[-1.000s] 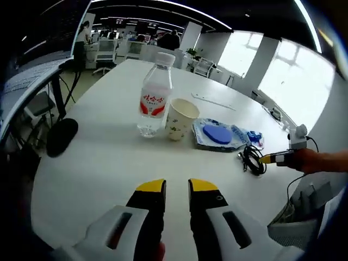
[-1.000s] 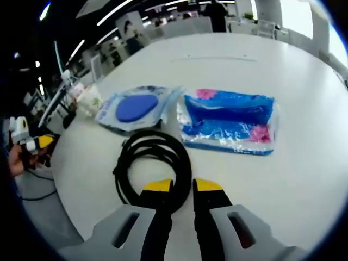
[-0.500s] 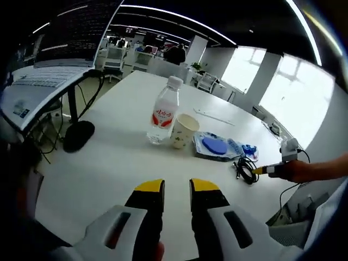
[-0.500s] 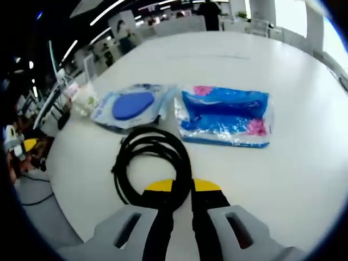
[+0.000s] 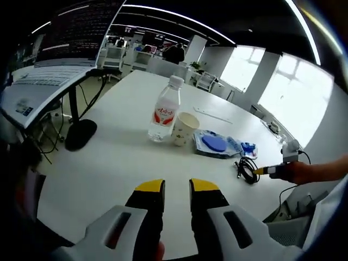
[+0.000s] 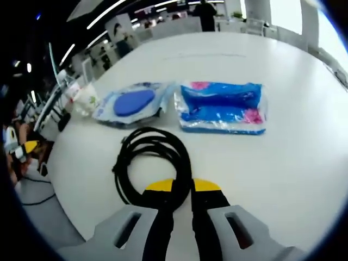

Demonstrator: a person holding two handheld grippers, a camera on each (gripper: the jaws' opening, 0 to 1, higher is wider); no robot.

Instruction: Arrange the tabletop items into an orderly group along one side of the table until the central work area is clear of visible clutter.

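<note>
On the white table (image 5: 103, 168) a water bottle (image 5: 166, 109) stands upright next to a paper cup (image 5: 184, 129). To their right lie a packet with a blue round pad (image 5: 215, 144), a blue plastic packet (image 6: 222, 106) and a coiled black cable (image 6: 124, 163). My right gripper (image 6: 182, 185) is shut on the near side of the cable loop. In the left gripper view a hand holds that gripper (image 5: 267, 171) at the cable (image 5: 247, 169). My left gripper (image 5: 176, 186) hovers over the near table edge, jaws shut with nothing between them.
A laptop on a raised stand (image 5: 38, 87) with a black round base (image 5: 80, 135) sits at the table's left. A thin pale strip (image 5: 213, 116) lies beyond the cup. Office desks and chairs stand beyond the far end of the table.
The right gripper's jaws have narrowed onto the cable loop. The left gripper view has pulled back from the bottle and cup, which stand where they were.
</note>
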